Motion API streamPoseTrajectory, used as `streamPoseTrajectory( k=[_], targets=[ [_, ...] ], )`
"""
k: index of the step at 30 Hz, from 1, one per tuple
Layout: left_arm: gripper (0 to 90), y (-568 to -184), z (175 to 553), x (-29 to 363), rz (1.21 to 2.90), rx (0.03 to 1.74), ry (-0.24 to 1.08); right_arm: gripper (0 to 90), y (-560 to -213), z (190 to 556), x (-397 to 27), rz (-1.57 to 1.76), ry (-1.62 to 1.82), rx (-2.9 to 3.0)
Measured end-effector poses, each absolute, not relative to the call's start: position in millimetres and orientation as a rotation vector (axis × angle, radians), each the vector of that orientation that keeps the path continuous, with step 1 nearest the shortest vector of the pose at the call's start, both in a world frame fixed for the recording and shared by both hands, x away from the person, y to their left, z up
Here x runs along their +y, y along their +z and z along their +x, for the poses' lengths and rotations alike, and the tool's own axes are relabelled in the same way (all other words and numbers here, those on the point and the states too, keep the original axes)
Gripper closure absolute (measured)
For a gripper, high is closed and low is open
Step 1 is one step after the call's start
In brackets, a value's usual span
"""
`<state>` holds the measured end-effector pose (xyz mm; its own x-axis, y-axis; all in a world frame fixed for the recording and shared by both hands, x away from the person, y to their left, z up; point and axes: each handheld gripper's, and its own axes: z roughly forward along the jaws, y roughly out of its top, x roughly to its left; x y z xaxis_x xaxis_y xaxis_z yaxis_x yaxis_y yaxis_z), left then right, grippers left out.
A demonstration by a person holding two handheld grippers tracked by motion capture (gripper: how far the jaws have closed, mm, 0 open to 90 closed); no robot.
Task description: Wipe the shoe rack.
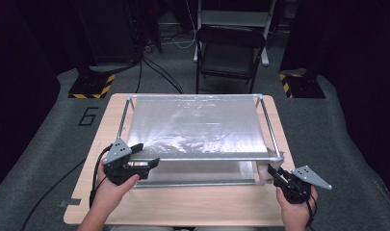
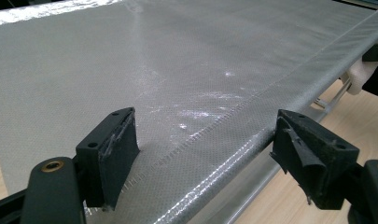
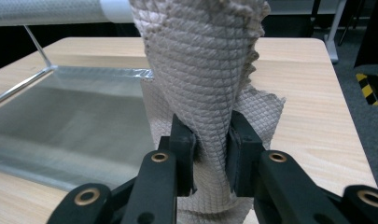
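Right gripper (image 3: 210, 154) clamped on quilted paper towel (image 3: 200, 70), near front right corner of metal frame (image 1: 274, 156) on bench (image 1: 183, 204). Left gripper (image 2: 205, 158) jaws wide apart, straddling front edge of silvery sheet (image 2: 177, 60) stretched over frame, pads not pressing.
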<state>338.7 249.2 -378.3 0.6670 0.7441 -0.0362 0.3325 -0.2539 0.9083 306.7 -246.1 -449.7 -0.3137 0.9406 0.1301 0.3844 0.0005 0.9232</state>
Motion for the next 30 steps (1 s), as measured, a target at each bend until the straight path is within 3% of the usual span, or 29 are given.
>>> streamPoseTrajectory(
  k=[14,22,30],
  targets=[
    [22.1,-379.4,340.9,247.4,1.859,0.836,0.490,73.1,-467.7,298.5,-249.1,1.467,1.274,1.721],
    [22.1,-380.5,340.4,247.6,1.851,0.839,0.489,79.2,-482.4,291.0,-250.6,1.527,1.221,1.770],
    [22.3,-380.6,341.0,246.0,1.864,0.830,0.500,81.8,-468.2,279.7,-236.6,1.451,1.290,1.775]
  ],
)
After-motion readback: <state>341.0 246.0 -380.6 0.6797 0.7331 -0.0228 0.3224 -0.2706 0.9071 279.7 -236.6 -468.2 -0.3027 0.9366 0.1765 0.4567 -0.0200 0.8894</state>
